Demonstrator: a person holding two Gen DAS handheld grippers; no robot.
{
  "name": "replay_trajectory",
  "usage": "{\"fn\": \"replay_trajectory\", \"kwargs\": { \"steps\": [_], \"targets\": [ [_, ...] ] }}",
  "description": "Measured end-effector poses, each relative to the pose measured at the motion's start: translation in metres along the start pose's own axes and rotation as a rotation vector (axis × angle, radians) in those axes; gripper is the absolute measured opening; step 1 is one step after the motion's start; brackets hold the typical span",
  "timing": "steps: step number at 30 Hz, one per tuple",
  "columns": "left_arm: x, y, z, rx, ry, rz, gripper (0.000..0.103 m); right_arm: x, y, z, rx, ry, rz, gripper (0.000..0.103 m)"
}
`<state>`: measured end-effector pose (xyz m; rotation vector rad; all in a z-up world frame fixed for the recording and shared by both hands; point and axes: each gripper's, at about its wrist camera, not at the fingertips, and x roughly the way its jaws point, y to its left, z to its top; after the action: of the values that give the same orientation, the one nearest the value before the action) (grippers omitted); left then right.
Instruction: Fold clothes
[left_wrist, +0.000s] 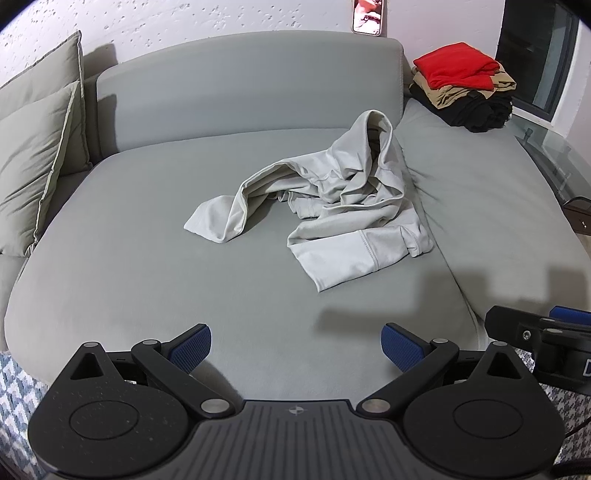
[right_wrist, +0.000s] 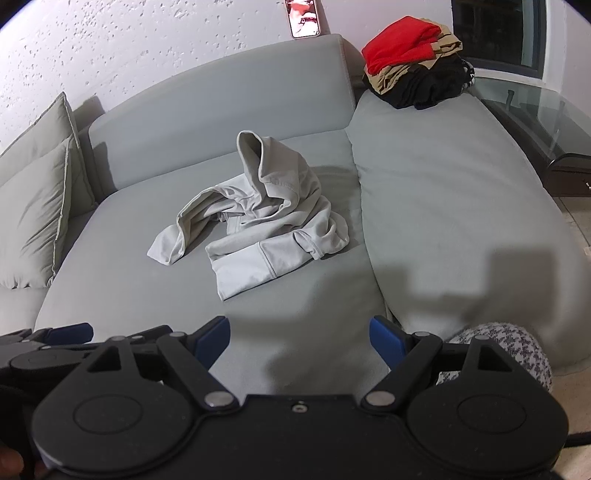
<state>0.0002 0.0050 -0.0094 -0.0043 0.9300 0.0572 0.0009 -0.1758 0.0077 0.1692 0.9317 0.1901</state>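
On the grey sofa (left_wrist: 147, 266), near the middle of the seat cushion, lies a pale grey garment (left_wrist: 332, 199), crumpled and not folded; one part of it stands up in a peak toward the backrest, and a flat part with a seam spreads toward the front edge; from the right wrist view the same garment (right_wrist: 258, 221) sits just left of the gap between the two seat cushions. Both tools hover above the front edge of the sofa, well apart from the garment; the left gripper (left_wrist: 295, 343) has its jaws spread wide, with nothing between the blue pads (left_wrist: 190, 349); the right gripper (right_wrist: 299, 341) also has its jaws wide apart and holds nothing; each one shows at the side of the other's view. At the far right corner of the sofa rests a stack of folded clothes (left_wrist: 463, 88), red on top, tan below, black at the bottom. Two grey pillows (left_wrist: 33, 166) lean at the left side; a phone (left_wrist: 366, 16) stands against the white wall behind the backrest; a glass desk (left_wrist: 546, 147) is just beside the sofa on the right.
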Motion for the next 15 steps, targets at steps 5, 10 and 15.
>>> {"fn": "replay_trajectory", "kwargs": {
  "steps": [5, 10, 15],
  "targets": [
    [0.0001, 0.0009, -0.0005, -0.002, 0.000, 0.001, 0.100, 0.0002, -0.0003, 0.0003, 0.000, 0.001, 0.000, 0.083],
    [0.0006, 0.0009, -0.0003, -0.005, 0.002, 0.002, 0.100, 0.0005, -0.0001, -0.0003, -0.001, 0.002, 0.001, 0.083],
    [0.0010, 0.0007, 0.0006, -0.007, 0.004, 0.002, 0.100, 0.0012, 0.0002, -0.0007, -0.002, 0.004, 0.002, 0.083]
  ]
}}
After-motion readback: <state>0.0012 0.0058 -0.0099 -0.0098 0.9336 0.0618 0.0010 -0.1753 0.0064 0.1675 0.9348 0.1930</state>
